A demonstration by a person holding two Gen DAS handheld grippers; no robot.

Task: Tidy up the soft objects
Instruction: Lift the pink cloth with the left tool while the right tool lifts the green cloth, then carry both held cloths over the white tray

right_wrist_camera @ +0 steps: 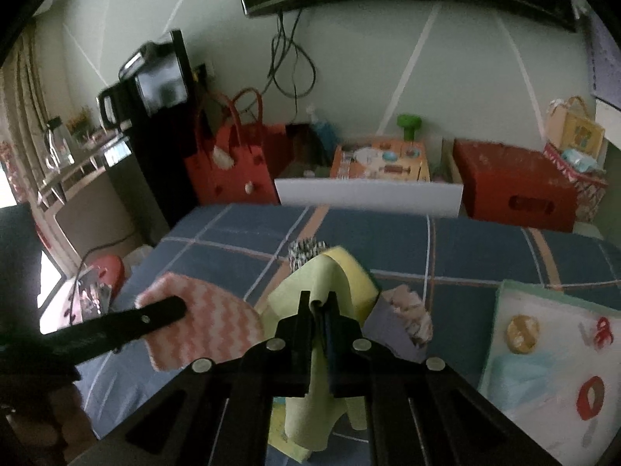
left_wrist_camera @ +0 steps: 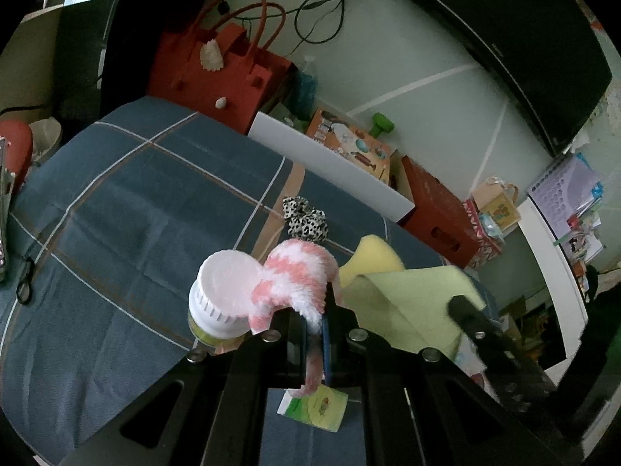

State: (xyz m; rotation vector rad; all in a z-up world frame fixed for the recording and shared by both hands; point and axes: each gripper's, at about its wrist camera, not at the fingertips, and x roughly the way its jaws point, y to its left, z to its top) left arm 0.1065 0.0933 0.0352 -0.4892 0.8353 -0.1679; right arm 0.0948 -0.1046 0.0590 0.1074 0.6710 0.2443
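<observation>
Two grippers work above the blue plaid bedspread (left_wrist_camera: 116, 202). The left gripper (left_wrist_camera: 315, 310) is clamped on a fluffy pink-and-white cloth (left_wrist_camera: 295, 275), just right of a white-capped jar (left_wrist_camera: 221, 299). Right of that cloth, the right gripper (right_wrist_camera: 320, 303) pinches a pale green cloth (right_wrist_camera: 310, 400), lifted before a yellow sponge (right_wrist_camera: 359, 275) and spotted scrunchie (left_wrist_camera: 304, 219).

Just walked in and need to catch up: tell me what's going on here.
A person is sorting soft things on a bed with a gripper in each hand. The left gripper is shut on a pink-and-white fluffy cloth, held up beside a white-lidded jar. The right gripper is shut on a pale green cloth, lifted above the blanket. A yellow sponge and a spotted scrunchie lie on the bed just beyond.
</observation>
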